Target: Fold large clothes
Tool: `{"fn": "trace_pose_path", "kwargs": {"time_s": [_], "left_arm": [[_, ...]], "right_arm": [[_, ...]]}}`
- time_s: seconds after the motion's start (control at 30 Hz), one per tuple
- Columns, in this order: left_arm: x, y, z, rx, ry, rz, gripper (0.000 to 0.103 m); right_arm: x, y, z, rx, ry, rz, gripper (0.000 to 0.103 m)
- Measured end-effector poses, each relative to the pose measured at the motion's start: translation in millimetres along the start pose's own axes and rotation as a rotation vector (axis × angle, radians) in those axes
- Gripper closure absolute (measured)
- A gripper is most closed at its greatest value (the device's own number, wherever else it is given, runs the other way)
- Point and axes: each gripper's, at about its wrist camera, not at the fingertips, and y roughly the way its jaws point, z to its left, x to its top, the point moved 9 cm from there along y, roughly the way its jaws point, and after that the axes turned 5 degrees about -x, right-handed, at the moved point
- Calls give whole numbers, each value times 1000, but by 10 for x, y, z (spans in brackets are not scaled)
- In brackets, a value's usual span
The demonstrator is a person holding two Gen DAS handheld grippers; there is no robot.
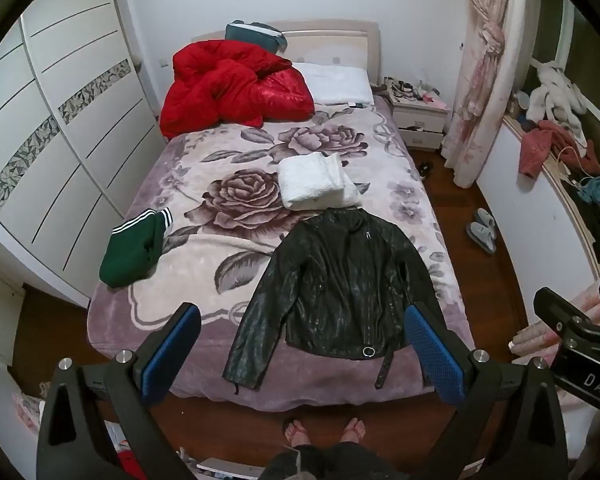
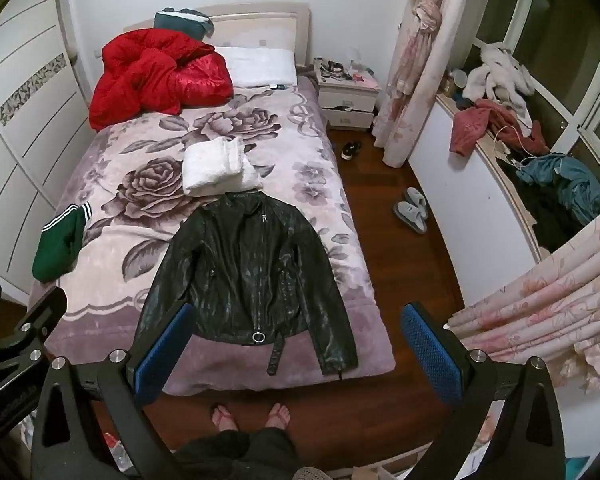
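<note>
Left wrist view: black leather jacket (image 1: 336,288) spread flat, front up, at the bed's (image 1: 188,320) foot.
Left tool (image 1: 300,344) and right tool (image 2: 296,340) both hang above it, jaws wide, holding nothing. Beyond the collar lies a folded white towel (image 1: 316,182); left of the tools a green garment (image 1: 134,248); farthest off, a red quilt (image 1: 232,88).

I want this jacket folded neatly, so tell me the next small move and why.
Probably lower the left claw to the near sleeve cuff of the black leather jacket on its side. The jacket lies flat and spread on the floral blanket, sleeves out, and both claws, the right claw too, hang open above it holding nothing. Sleeves likely fold in first.
</note>
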Motion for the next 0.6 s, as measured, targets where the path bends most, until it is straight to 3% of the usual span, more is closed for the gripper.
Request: {"fn": "trace_pose_path", "kwargs": {"time_s": [0.6], "left_arm": [[348,-49,137,-3,-1,-9,0]], "right_arm": [[67,-59,12,0,1,-9,0]]}}
